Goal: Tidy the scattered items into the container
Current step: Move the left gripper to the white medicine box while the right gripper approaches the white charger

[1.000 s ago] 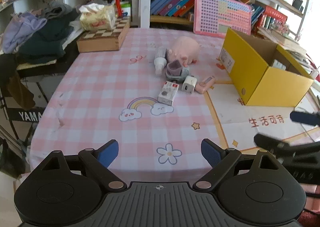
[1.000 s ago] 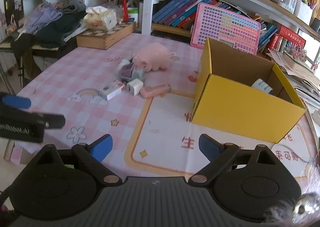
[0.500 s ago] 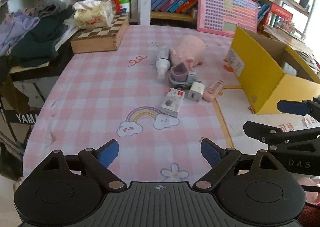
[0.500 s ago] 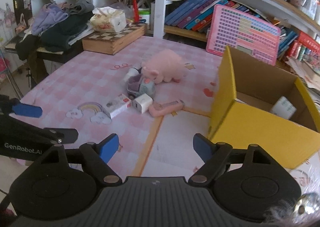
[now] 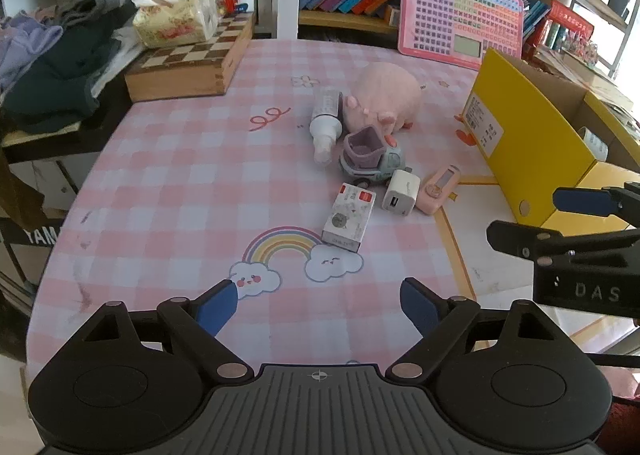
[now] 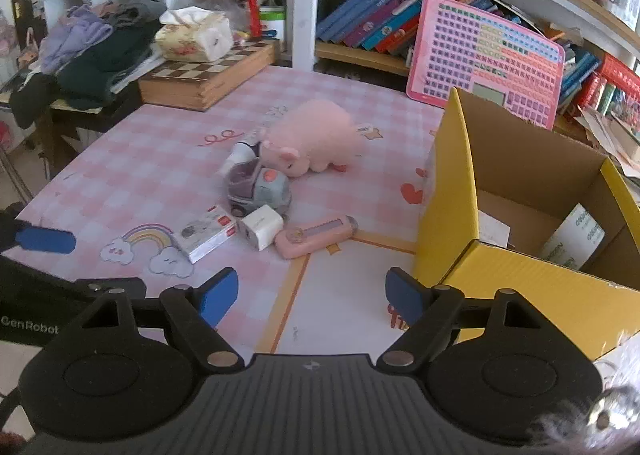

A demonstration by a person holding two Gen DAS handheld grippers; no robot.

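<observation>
Left wrist view: the toy cluster now sits nearer than a second ago; left gripper [image 5: 318, 305] fingers spread, closing slightly, nothing between.
Right wrist view: right gripper [image 6: 310, 295] fingers closing, still apart, nothing between.
Items: plush pig [image 6: 312, 143], toy truck [image 6: 258, 189], charger [image 6: 262, 231] on the bench [image 5: 168, 191], beside the yellow box [image 6: 516, 295].
Right view only: the box's inside, holding a white packet [image 6: 572, 241].

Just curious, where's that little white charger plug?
The white charger lies on the pink checked tablecloth, between the small printed box and the pink case, just before the toy truck.

A pink checked tablecloth-covered table [image 5: 168, 183] carries a yellow cardboard box [image 5: 532, 159]; left of the box lie a pink plush pig [image 5: 384, 95], grey toy truck [image 5: 370, 159], white charger cube [image 5: 401, 197] and small white carton [image 5: 349, 217].
</observation>
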